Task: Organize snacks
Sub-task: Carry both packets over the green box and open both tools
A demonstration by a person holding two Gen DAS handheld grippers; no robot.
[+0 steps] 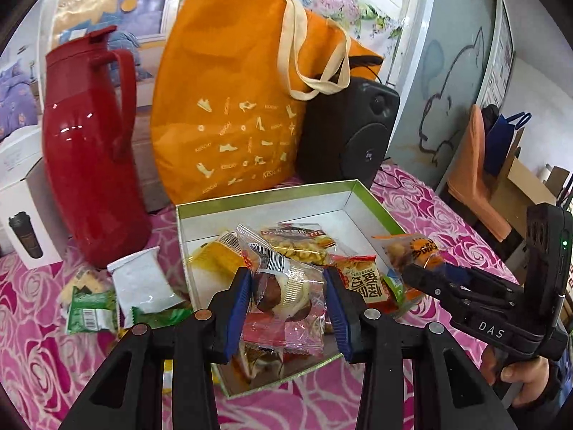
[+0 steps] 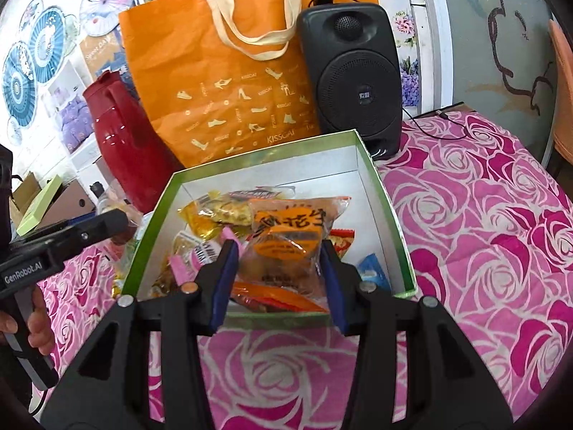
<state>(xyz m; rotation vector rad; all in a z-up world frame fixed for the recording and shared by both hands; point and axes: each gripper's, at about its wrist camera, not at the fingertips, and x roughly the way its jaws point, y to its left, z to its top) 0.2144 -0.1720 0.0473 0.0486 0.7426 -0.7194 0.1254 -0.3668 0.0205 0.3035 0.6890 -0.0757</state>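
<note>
- The left claw point(image 1: 288, 301) grasps a clear-wrapped cake snack with a pink lower band point(image 1: 283, 297); both blue pads press its sides, and the packet hangs above the near edge of the shallow green-rimmed cardboard box with white inside point(image 1: 258, 211).
- This packet's long axis runs from 12 to 6 o'clock in the left view, its barcoded seal pointing up toward 11 o'clock.
- The right claw point(image 2: 277, 268) grasps an orange-labelled clear bag of peanuts point(image 2: 286, 236), held over the box's near half; its long axis also runs roughly 12 to 6 o'clock, with the crimped top toward 12 o'clock.
- In the left view, the right claw enters from 3 o'clock, its tip over the box's right side.
- Both packets are already above the box, so the coming move looks like a short drop and release; neither hand has far to go.
- Loose snacks sit outside the box on the pink rose-patterned worktop point(image 2: 483, 215): a white sachet point(image 1: 141, 279) and a green packet point(image 1: 91, 311) at about 9 o'clock from the left claw, which makes the left hand the nearer one for them.
- A red plastic jug point(image 1: 89, 143) stands behind those, close enough to be nudged.
</note>
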